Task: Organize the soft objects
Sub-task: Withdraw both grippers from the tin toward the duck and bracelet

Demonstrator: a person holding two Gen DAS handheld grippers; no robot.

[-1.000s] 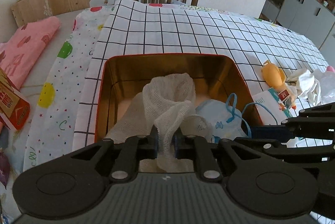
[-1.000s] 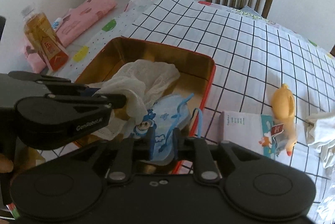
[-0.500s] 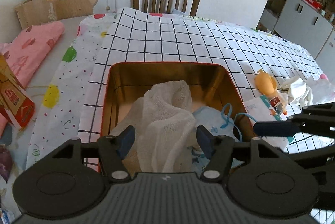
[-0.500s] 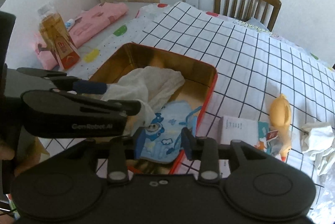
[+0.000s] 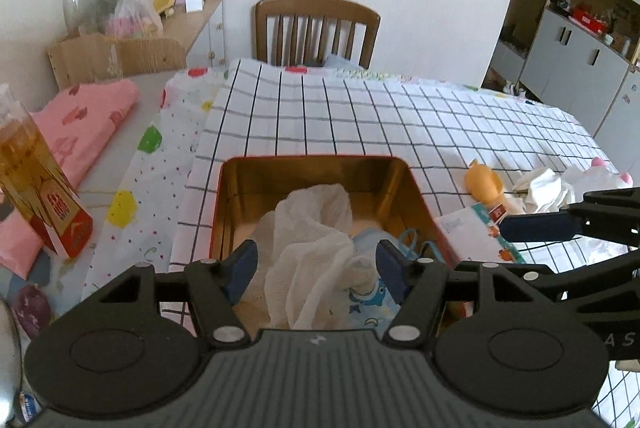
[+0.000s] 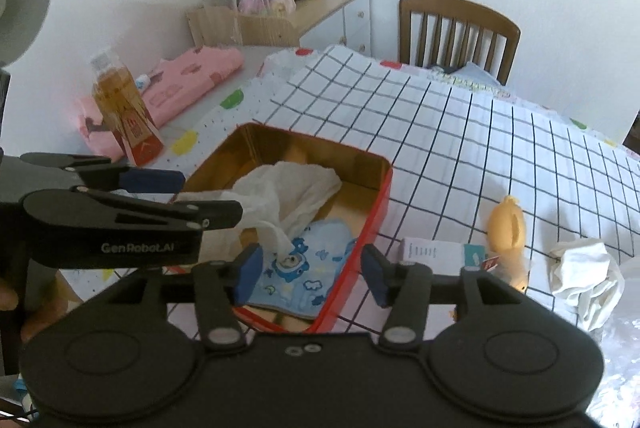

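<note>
Both grippers, left [image 5: 316, 270] and right [image 6: 311, 274], let go; jaws opening, white gauze cloth [image 5: 310, 224] and blue cartoon-print cloth [image 6: 304, 274] dropped into the red-rimmed tin [image 6: 382, 195].

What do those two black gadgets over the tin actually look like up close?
Each is a black plastic hand-held tool. The left gripper has a ribbed grey-black body, two round discs, silver rivets and jointed linkage bars ending in blue-padded fingers. The right gripper matches it, and the left one's side, seen from the right view, carries white "GenRobot.AI" lettering.
</note>
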